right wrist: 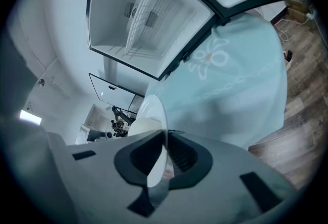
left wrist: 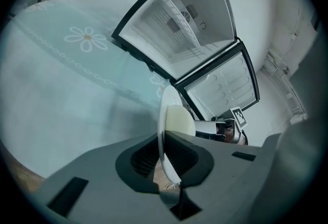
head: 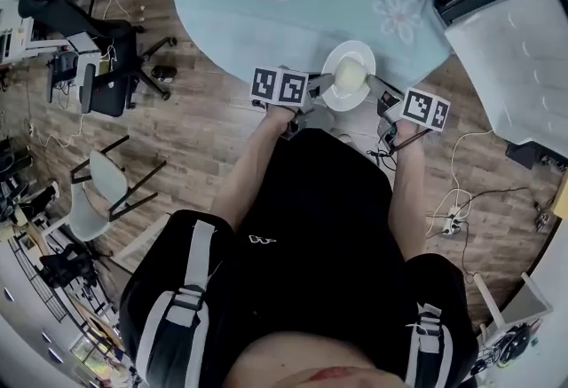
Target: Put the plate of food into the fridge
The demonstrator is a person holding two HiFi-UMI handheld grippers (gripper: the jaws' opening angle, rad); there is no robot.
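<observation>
A white plate (head: 348,77) carrying a pale lump of food (head: 352,71) is held above the near edge of the blue-clothed table (head: 266,13). My left gripper (head: 321,90) is shut on the plate's left rim and my right gripper (head: 378,93) on its right rim. The left gripper view shows the plate (left wrist: 165,115) edge-on between the jaws of the left gripper (left wrist: 165,166), with the food (left wrist: 180,120) beyond. In the right gripper view, the right gripper (right wrist: 160,160) likewise clamps the plate (right wrist: 152,115). Beyond the table, the fridge (left wrist: 192,23) stands open and white inside.
The fridge door (head: 519,58) swings out at the right of the table. A black office chair (head: 98,67) and a white chair (head: 102,195) stand on the wood floor to the left. A power strip with cables (head: 451,219) lies on the floor at the right.
</observation>
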